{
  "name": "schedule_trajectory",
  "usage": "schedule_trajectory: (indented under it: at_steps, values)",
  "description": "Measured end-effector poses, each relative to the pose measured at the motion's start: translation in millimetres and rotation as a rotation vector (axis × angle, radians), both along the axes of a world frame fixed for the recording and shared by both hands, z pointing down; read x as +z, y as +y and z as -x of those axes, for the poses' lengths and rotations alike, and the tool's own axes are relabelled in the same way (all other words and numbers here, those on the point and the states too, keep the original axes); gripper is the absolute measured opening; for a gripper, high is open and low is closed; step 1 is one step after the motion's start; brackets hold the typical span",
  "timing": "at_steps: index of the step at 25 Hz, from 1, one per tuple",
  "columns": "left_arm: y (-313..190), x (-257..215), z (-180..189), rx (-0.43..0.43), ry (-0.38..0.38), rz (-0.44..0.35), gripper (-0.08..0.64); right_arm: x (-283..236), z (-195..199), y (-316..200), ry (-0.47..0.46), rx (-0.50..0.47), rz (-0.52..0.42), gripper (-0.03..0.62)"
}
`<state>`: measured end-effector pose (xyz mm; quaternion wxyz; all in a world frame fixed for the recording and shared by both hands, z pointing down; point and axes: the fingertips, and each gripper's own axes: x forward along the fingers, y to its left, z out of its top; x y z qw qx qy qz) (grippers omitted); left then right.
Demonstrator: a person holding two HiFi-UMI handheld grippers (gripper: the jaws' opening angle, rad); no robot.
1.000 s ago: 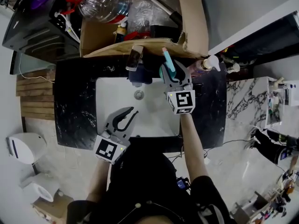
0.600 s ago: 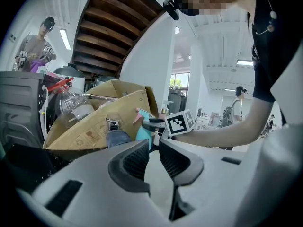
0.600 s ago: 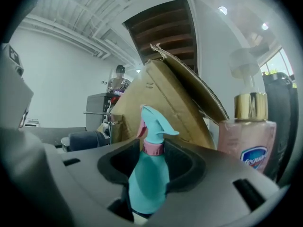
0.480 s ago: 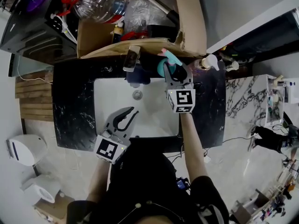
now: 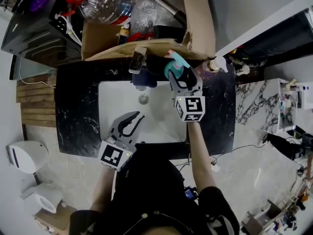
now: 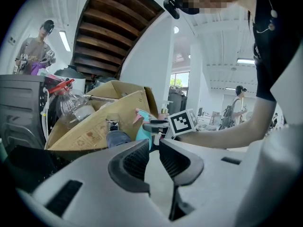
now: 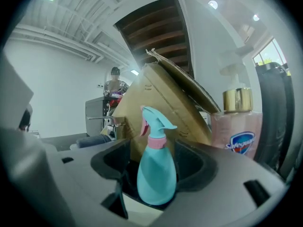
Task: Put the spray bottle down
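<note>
A teal spray bottle [image 5: 174, 66] with a pink collar and trigger stands upright on the black counter at the sink's back right corner. In the right gripper view the spray bottle [image 7: 156, 174] sits between the two dark pads with a gap showing at its left side. My right gripper [image 5: 182, 76] reaches around it, and its jaws are opening. My left gripper [image 5: 137, 119] hovers over the front left of the white basin [image 5: 117, 99]. Its pads [image 6: 134, 159] stand a narrow gap apart with nothing between them.
A pink soap pump bottle [image 7: 239, 126] stands just right of the spray bottle, also visible as the pump bottle [image 5: 217, 65] on the counter. A large cardboard box [image 5: 195, 23] full of clutter rises behind the faucet [image 5: 139, 60]. A toilet [image 5: 24, 155] sits at lower left.
The spray bottle went from tilted in the right gripper to upright on the counter. The right jaws have spread away from it. The left gripper has stayed put.
</note>
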<state>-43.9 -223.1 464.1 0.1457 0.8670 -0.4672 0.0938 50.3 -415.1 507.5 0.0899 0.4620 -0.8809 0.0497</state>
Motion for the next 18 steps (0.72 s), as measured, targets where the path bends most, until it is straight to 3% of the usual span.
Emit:
schedule_trajectory:
  at_steps: [7,11,15,18]
  values:
    - [0,-9,-2,-0.007,0.009,-0.032,0.069,-15,-22,59,-0.088,0.055,0.030,0.307]
    - [8,-18,-9,0.012,0.003,-0.073,0.069,-35,-36,110,-0.128,0.064,0.029,0.272]
    - [20,-31,-19,0.021,0.024,-0.098,0.067,-56,-43,163,-0.121,0.055,0.015,0.175]
    - [28,-39,-24,0.016,0.067,-0.112,0.067,-67,-50,196,-0.118,0.054,0.046,0.003]
